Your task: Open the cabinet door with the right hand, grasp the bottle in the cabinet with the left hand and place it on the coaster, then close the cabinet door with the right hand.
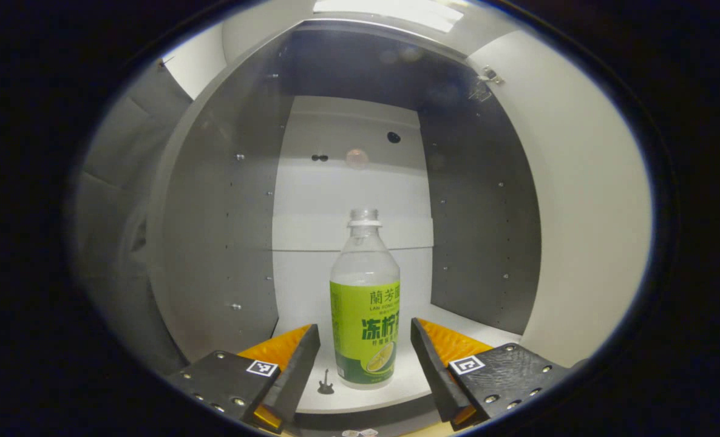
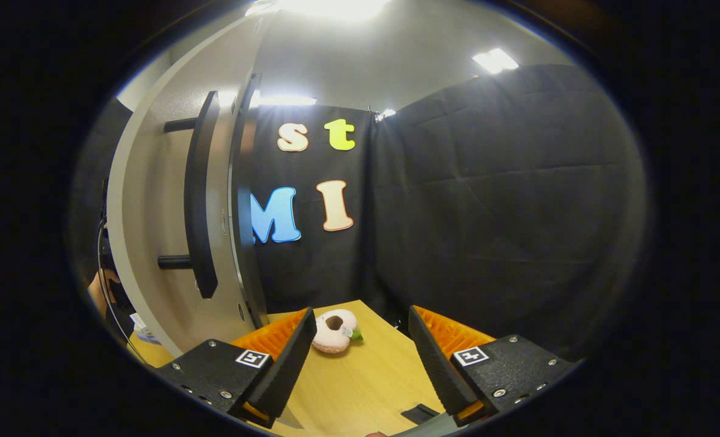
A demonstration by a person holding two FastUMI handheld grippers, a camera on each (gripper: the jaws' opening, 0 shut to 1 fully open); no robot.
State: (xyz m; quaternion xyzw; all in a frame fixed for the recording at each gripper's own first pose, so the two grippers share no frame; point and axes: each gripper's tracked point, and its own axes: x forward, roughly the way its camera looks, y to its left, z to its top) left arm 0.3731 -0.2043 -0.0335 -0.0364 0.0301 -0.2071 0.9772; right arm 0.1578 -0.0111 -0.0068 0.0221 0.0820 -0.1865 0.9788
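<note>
The left gripper (image 1: pixel 365 355) points level and straight into the open cabinet (image 1: pixel 226 230), its jaws spread wide with the bottle (image 1: pixel 365 309) framed between them, neither finger touching it. The bottle stands upright on the cabinet's white floor, near the front edge, clear in its upper part with a green label around the lower body and no cap visible on its neck. A small black guitar-shaped mark (image 1: pixel 325 382) sits on the floor just beside the bottle's base. The cabinet door (image 1: pixel 584 200) is swung open on the right of the left gripper view. Over in the right gripper view, the right gripper (image 2: pixel 357 355) hangs above the wooden bench (image 2: pixel 360 376), jaws wide and holding nothing, aimed toward the booth's black cloth wall. The door (image 2: pixel 153 243) stands edge-on at the left there, its long dark handle (image 2: pixel 199 194) facing out, well apart from the fingers. A pale doughnut-shaped soft toy (image 2: pixel 334 331) lies on the bench between the fingertips' line of sight.
</note>
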